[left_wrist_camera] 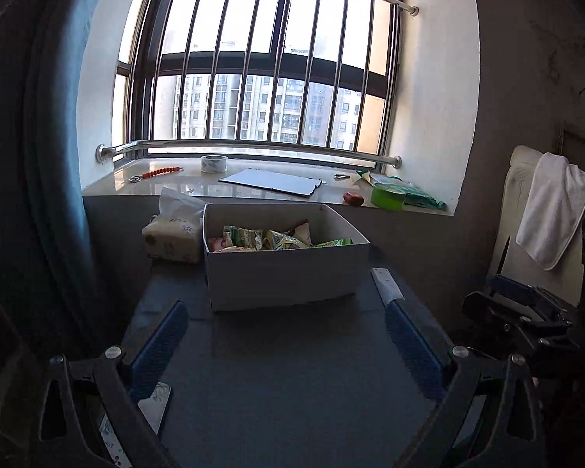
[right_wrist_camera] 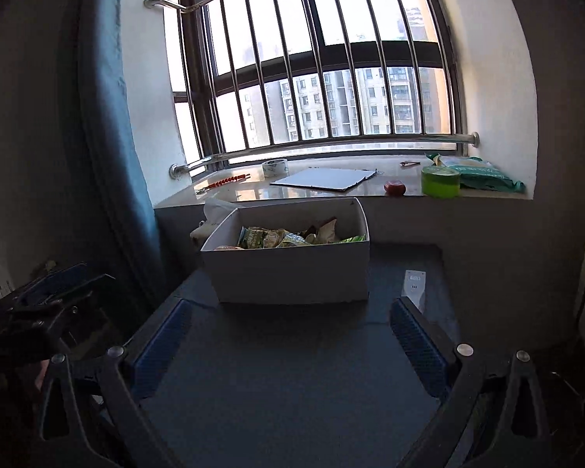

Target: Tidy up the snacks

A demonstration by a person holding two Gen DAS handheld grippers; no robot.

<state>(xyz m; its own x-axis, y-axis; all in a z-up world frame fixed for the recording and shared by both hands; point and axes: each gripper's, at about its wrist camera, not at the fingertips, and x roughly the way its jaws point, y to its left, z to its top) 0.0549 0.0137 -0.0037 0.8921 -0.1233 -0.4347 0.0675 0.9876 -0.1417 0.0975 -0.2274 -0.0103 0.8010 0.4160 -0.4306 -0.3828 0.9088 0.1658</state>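
Observation:
A white cardboard box (left_wrist_camera: 284,277) (right_wrist_camera: 292,273) stands on the dark grey table, holding several green and yellow snack packets (left_wrist_camera: 273,238) (right_wrist_camera: 288,238). My left gripper (left_wrist_camera: 286,312) hovers open over the table just in front of the box, nothing between its blue-padded fingers. My right gripper (right_wrist_camera: 290,312) is likewise open and empty, a little short of the box. Each gripper shows at the edge of the other's view: the right gripper (left_wrist_camera: 514,312) and the left gripper (right_wrist_camera: 54,288).
A tissue pack (left_wrist_camera: 171,238) lies left of the box, and a small white card (right_wrist_camera: 414,286) right of it. The windowsill behind carries a tape roll (left_wrist_camera: 213,163), a flat board (left_wrist_camera: 269,182), a green tub (left_wrist_camera: 388,197), a red object (left_wrist_camera: 353,198) and a green bag (right_wrist_camera: 479,173). A white towel (left_wrist_camera: 550,210) hangs at right.

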